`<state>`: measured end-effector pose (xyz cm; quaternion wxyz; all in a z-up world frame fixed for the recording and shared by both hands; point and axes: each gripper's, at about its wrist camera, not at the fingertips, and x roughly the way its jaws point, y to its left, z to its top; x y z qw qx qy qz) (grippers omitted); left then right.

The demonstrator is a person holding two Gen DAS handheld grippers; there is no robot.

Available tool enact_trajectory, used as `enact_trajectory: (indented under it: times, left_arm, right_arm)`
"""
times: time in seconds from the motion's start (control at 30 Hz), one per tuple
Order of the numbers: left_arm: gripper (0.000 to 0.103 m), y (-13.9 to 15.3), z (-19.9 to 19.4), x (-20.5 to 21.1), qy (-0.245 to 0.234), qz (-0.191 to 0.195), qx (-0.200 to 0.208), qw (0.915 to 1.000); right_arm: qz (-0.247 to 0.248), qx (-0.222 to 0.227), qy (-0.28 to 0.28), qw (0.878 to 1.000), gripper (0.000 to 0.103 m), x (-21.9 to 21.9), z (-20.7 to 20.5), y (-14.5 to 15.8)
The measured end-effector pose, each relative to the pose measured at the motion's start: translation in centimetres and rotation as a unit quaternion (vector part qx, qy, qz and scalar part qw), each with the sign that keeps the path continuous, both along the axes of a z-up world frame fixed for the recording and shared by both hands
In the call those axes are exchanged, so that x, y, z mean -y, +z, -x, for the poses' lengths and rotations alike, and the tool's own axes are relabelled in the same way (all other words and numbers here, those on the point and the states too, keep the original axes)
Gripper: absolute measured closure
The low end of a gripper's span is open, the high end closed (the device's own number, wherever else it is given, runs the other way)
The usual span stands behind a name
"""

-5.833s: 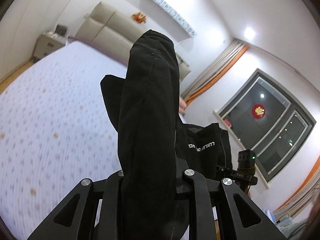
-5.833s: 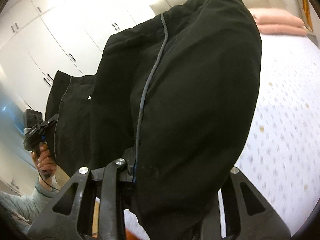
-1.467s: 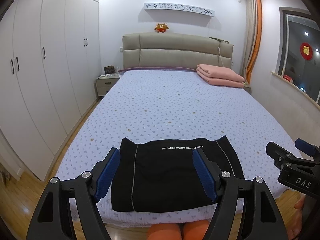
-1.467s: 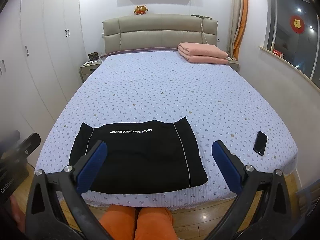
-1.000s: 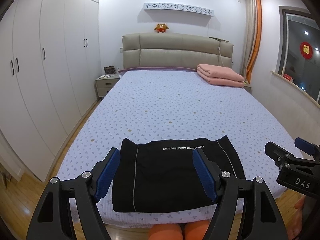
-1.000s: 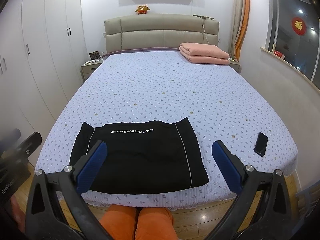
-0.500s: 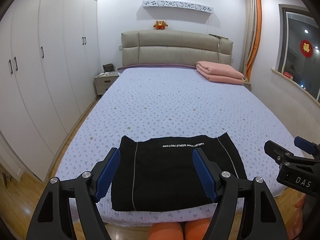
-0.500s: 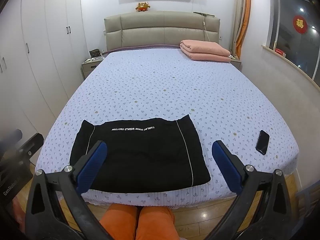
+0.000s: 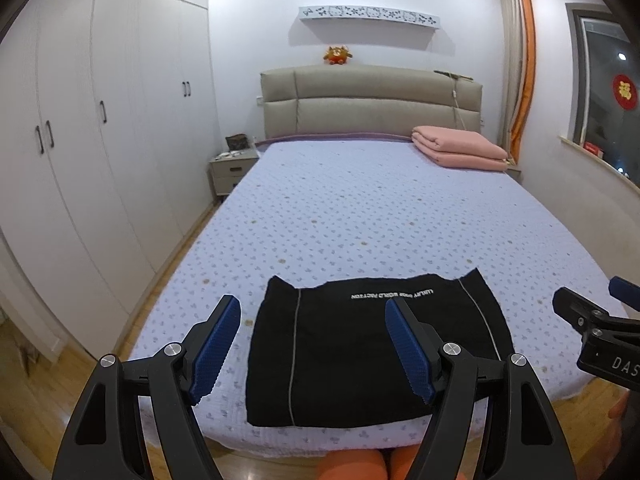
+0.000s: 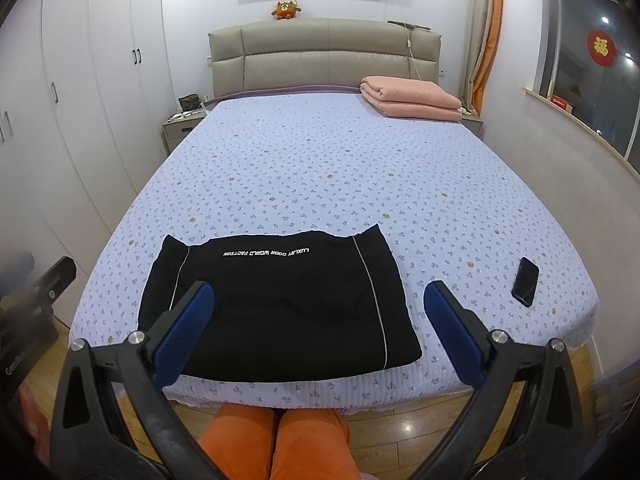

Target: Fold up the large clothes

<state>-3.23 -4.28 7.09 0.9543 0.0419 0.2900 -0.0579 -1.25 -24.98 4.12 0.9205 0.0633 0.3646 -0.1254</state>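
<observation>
While the black garment (image 10: 276, 304) lies folded into a flat rectangle at the foot end of the bed (image 10: 344, 168), its long axis runs across the mattress, from the wardrobe side toward the window side. Its white lettering sits along the far edge and reads upside down from both wrist views, so the printed edge points toward the headboard (image 10: 324, 56); thin pale piping lines run front to back near each short side. The near edge lies just inside the mattress edge.

Both tools are clear of the cloth. The left gripper (image 9: 312, 344) is spread wide with nothing between its blue pads (image 9: 408, 350), and the right gripper (image 10: 320, 332) is spread wide as well, empty, with the garment framed in the gap.

Compared with the frames nearly six seconds back, when both grippers were clamped on the hanging black fabric held up in the air, the garment now rests on the bed and both are released. Over the last second and a half almost nothing differs.

A dark phone (image 10: 525, 281) lies near the right corner of the bed, well apart from the garment, and a folded pink blanket (image 10: 412, 98) sits by the headboard.
</observation>
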Motion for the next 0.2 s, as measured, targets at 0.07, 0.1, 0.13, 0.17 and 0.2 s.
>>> enact_trajectory:
  times: [0.07, 0.1, 0.13, 0.17, 0.2]
  left_arm:
    - [0.027, 0.20, 0.39, 0.03, 0.008, -0.010, 0.013, 0.9998]
    - [0.027, 0.27, 0.46, 0.03, 0.012, -0.013, 0.017, 0.9997]
    - [0.027, 0.31, 0.57, -0.15, 0.011, -0.010, 0.019, 0.9997]
    - [0.027, 0.36, 0.62, -0.25, 0.006, -0.006, 0.018, 0.9998]
    - [0.027, 0.38, 0.64, -0.33, 0.001, -0.003, 0.015, 0.9999]
  right_arm:
    - [0.001, 0.001, 0.000, 1.000, 0.000, 0.03, 0.07, 0.02]
    - [0.002, 0.001, 0.000, 1.000, 0.000, -0.01, 0.12, 0.06]
    - [0.003, 0.002, -0.001, 1.000, 0.000, -0.07, 0.20, 0.11]
    - [0.004, 0.002, -0.001, 1.000, 0.000, -0.13, 0.23, 0.13]
    - [0.005, 0.002, -0.001, 1.000, 0.000, -0.17, 0.28, 0.14]
